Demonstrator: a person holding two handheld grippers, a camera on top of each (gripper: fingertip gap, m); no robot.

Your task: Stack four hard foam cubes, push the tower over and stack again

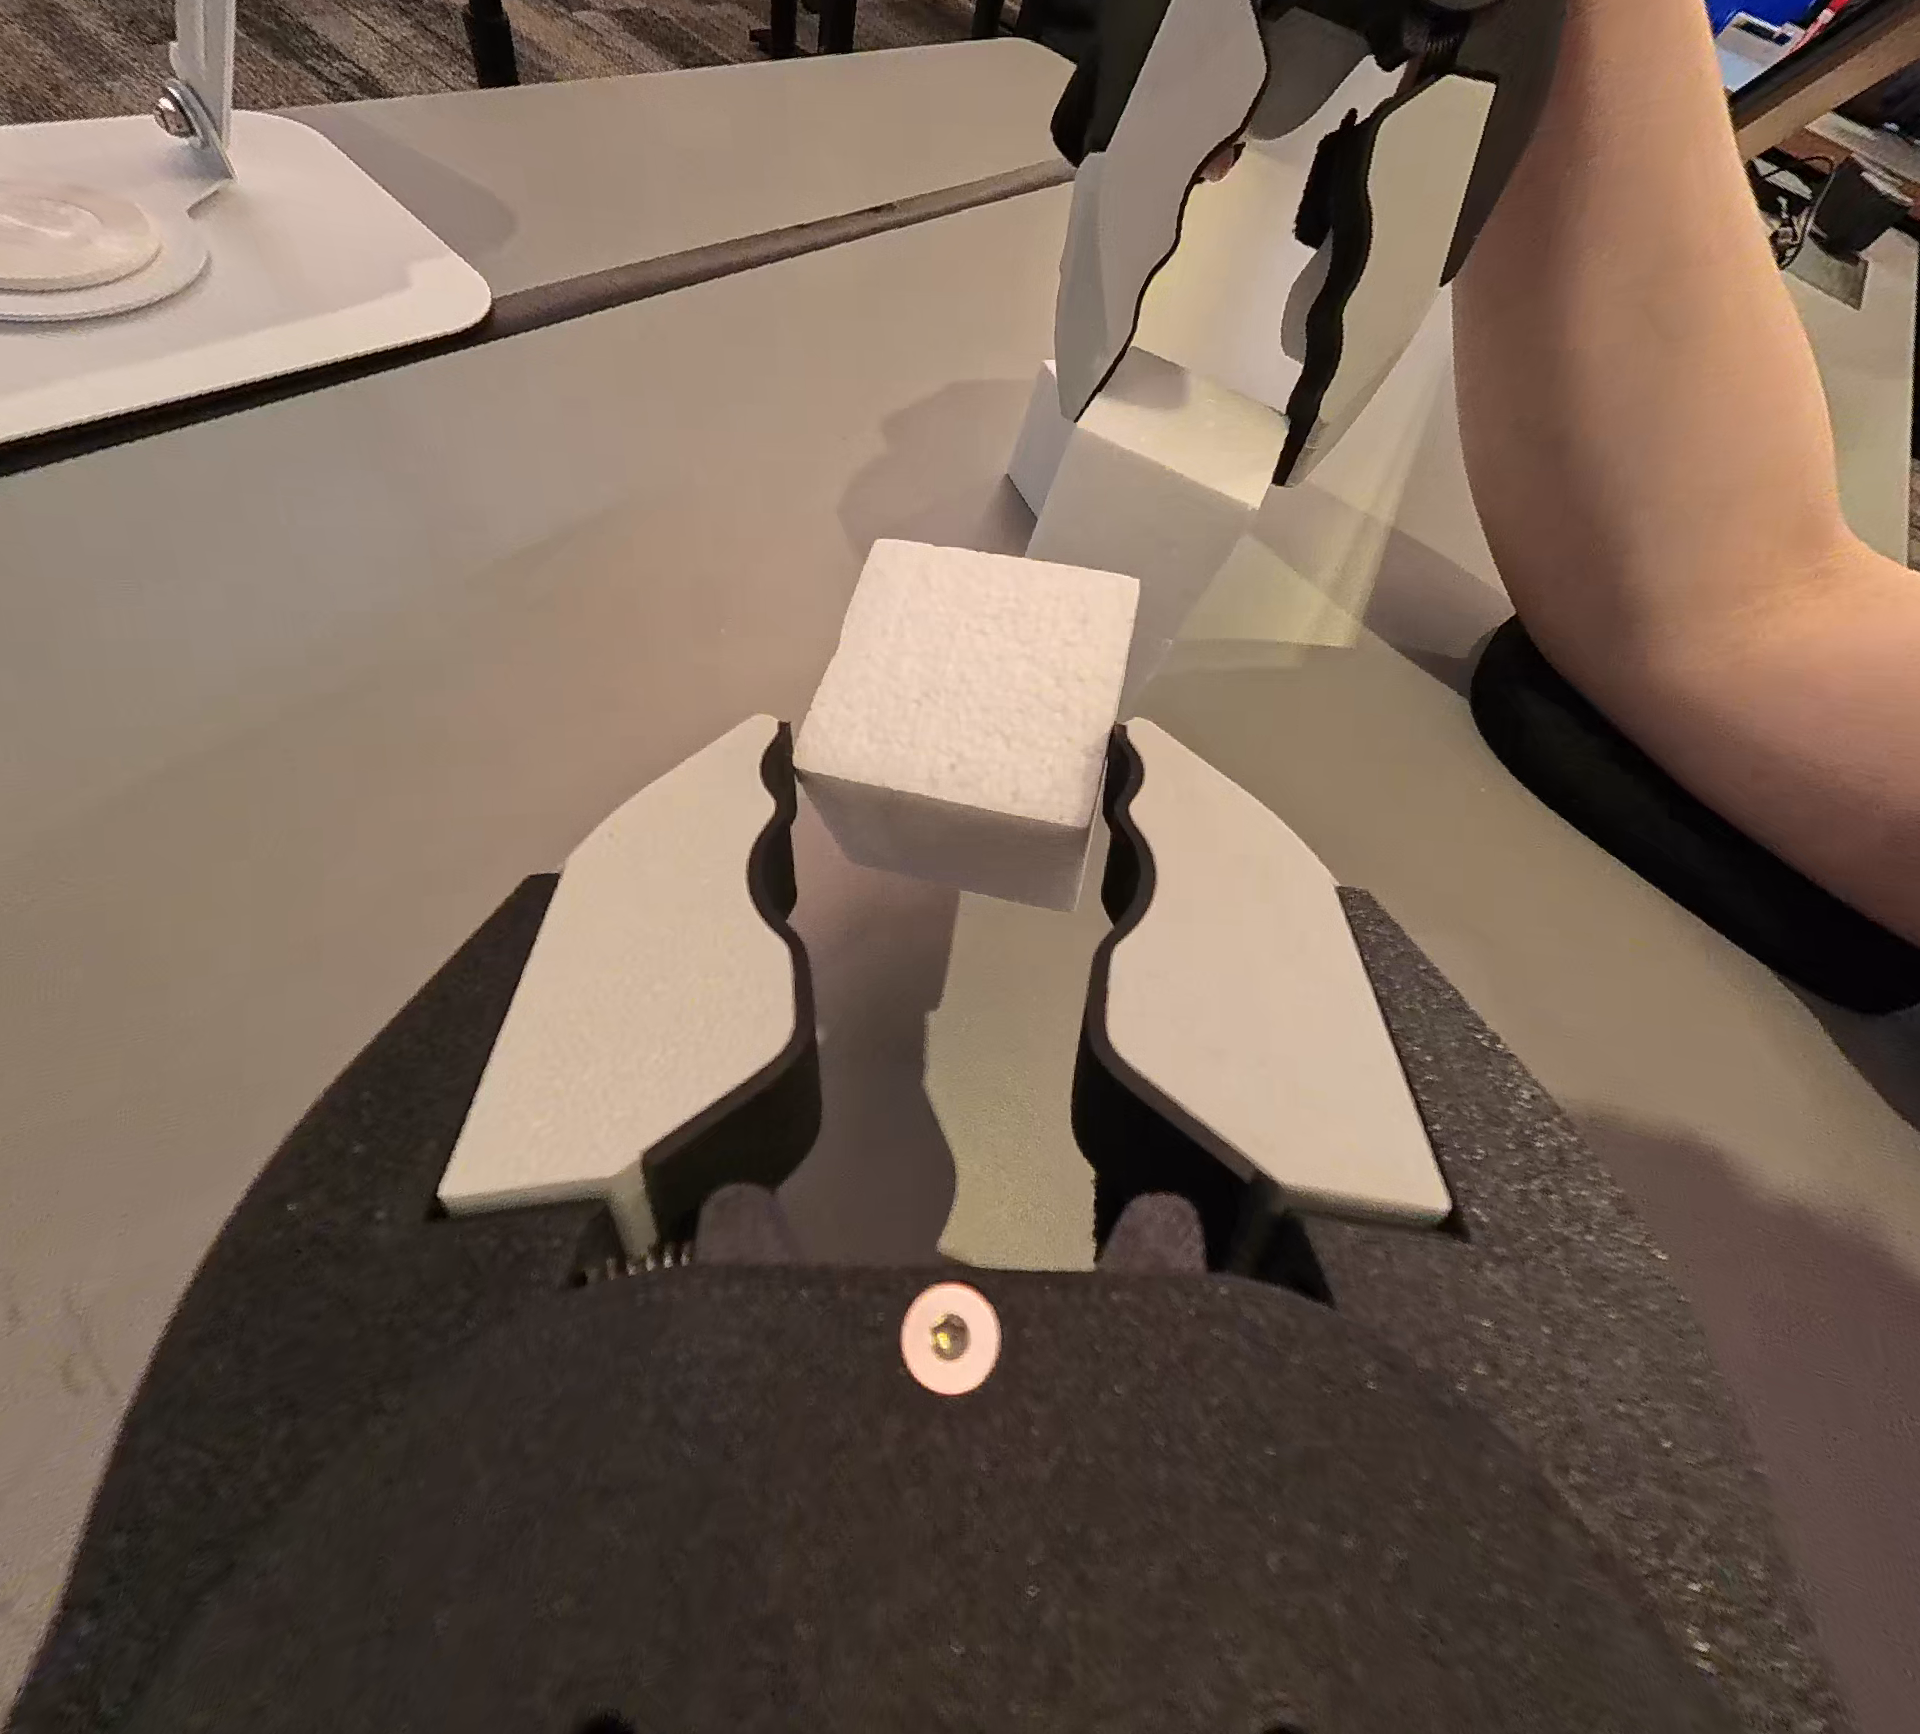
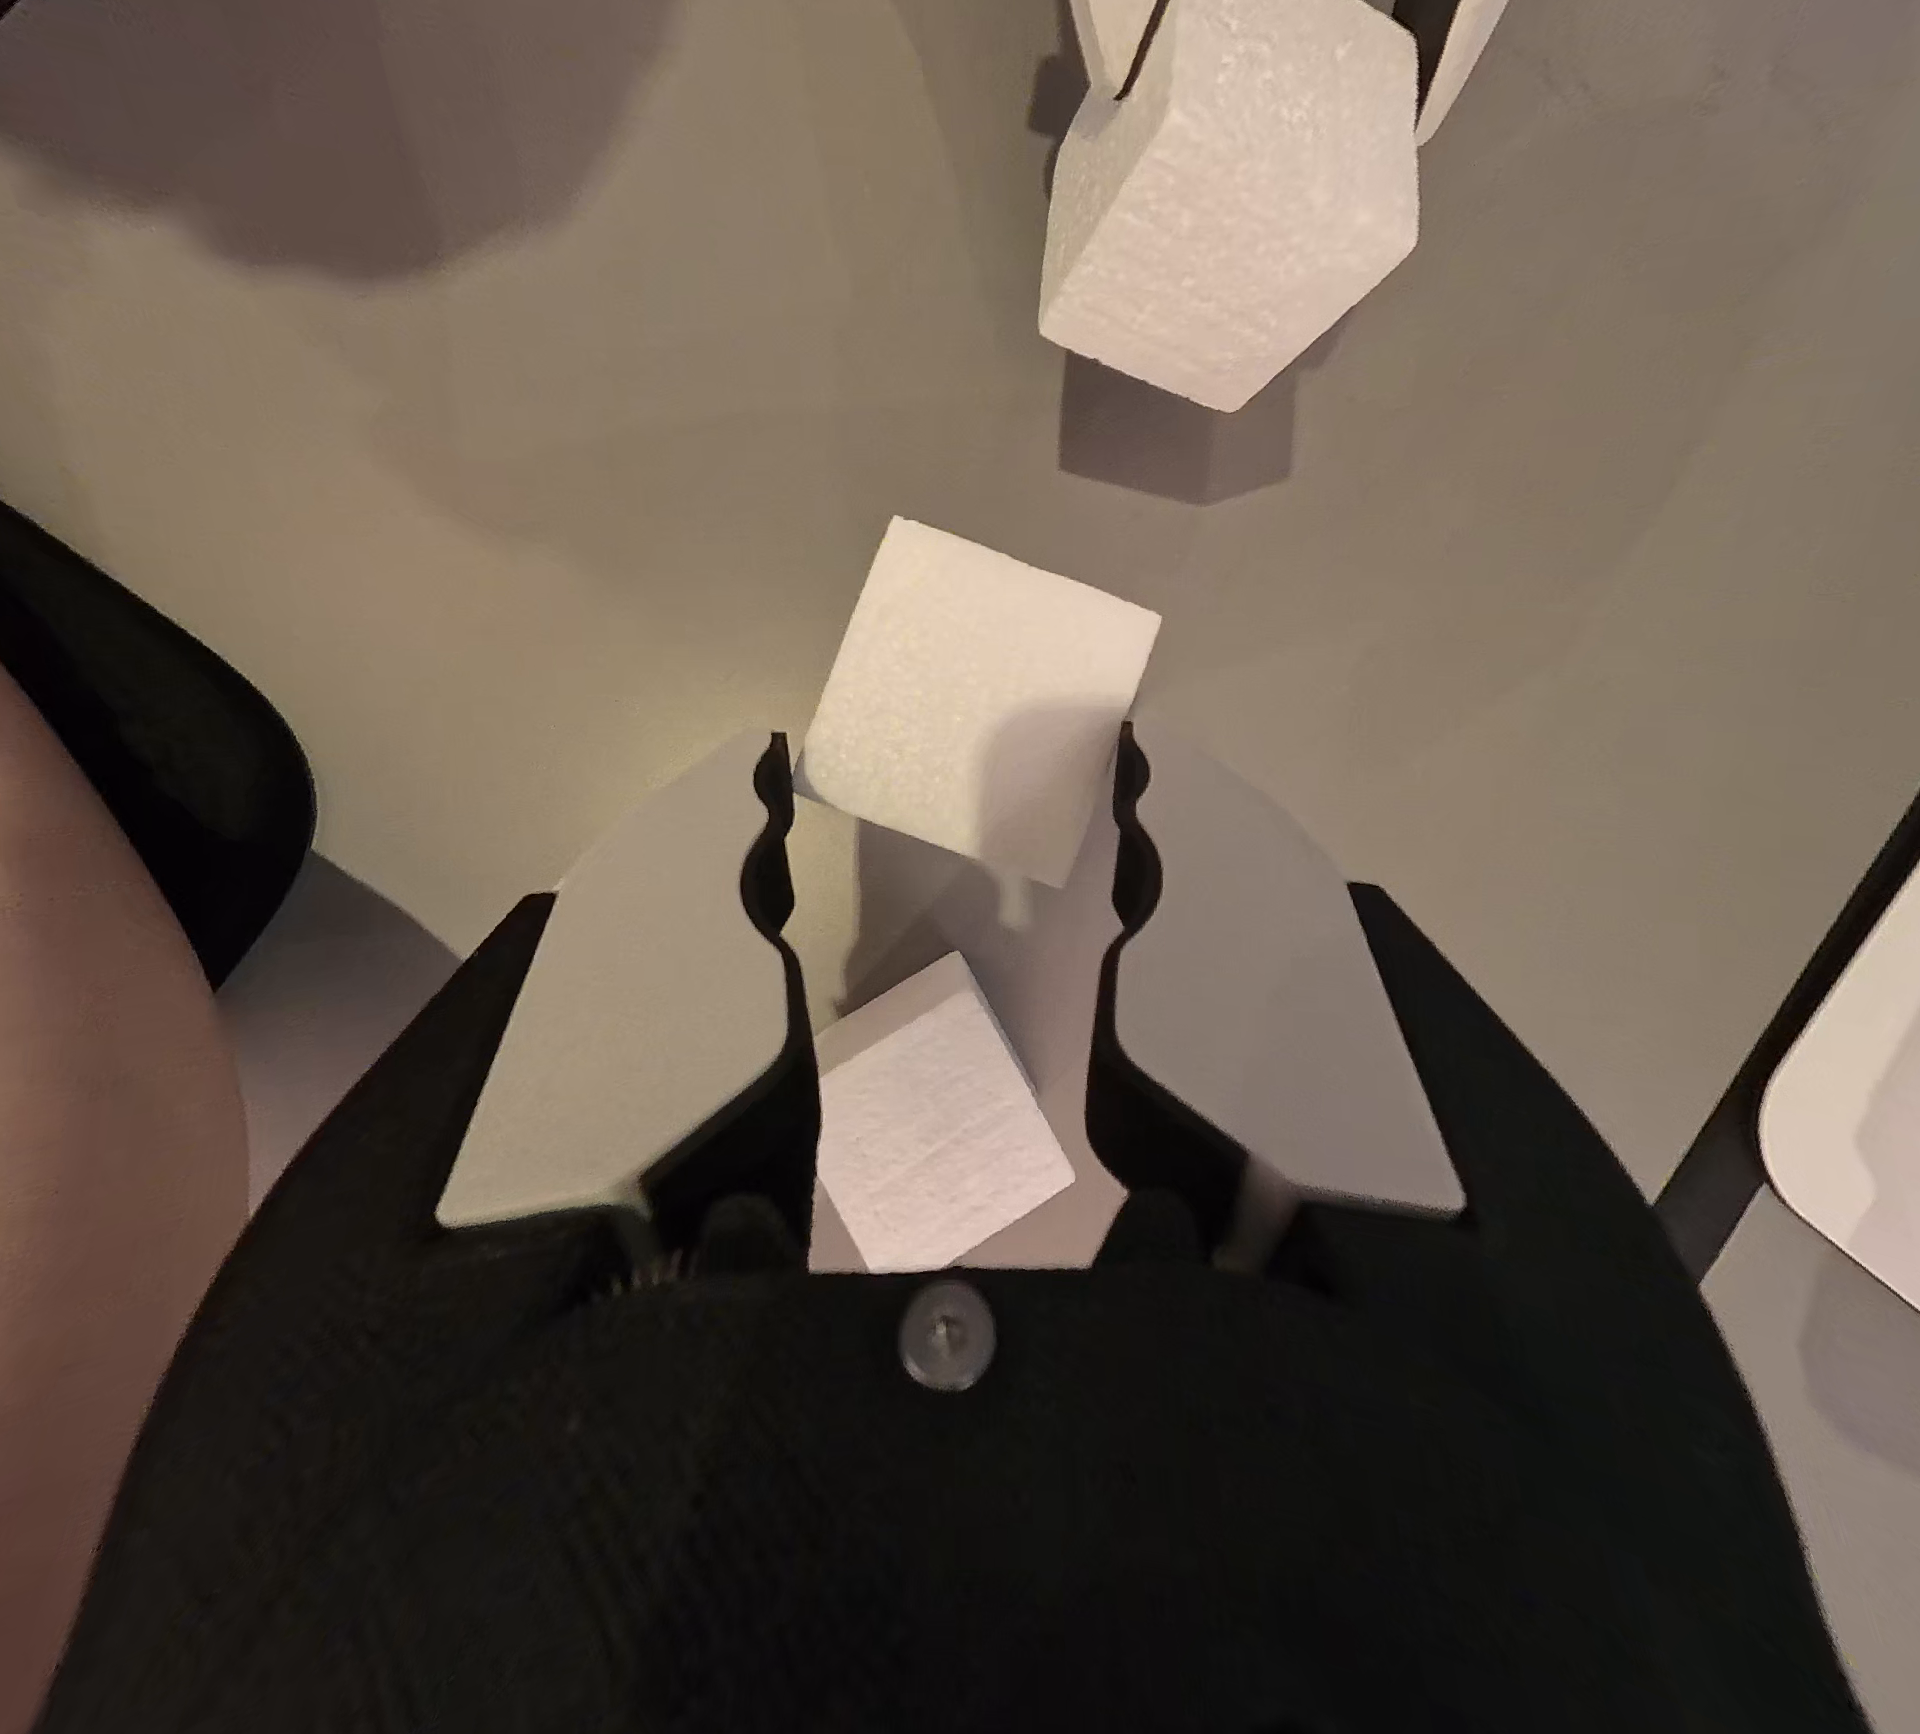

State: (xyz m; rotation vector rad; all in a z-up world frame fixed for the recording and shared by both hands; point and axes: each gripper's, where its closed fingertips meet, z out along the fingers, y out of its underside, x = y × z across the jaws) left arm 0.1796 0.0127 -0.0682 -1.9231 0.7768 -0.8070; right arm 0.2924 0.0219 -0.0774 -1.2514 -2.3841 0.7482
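Both grippers are carrying foam: the left gripper [image 1: 951, 754] pinches a cube [image 1: 961, 708] above the table [image 1: 416, 645], and the right gripper [image 2: 951, 749] clamps a second cube [image 2: 977, 697] high over a third cube [image 2: 935, 1123] lying below. Best bet is probably to square the second one up before lowering, since it's twisted. Plenty of bare table around; the seam and white tray [image 1: 208, 250] sit well off.

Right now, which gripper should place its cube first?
Right, probably. The right gripper holds the upper cube almost directly above the loose cube on the table; the left gripper holds the third cube off to one side.
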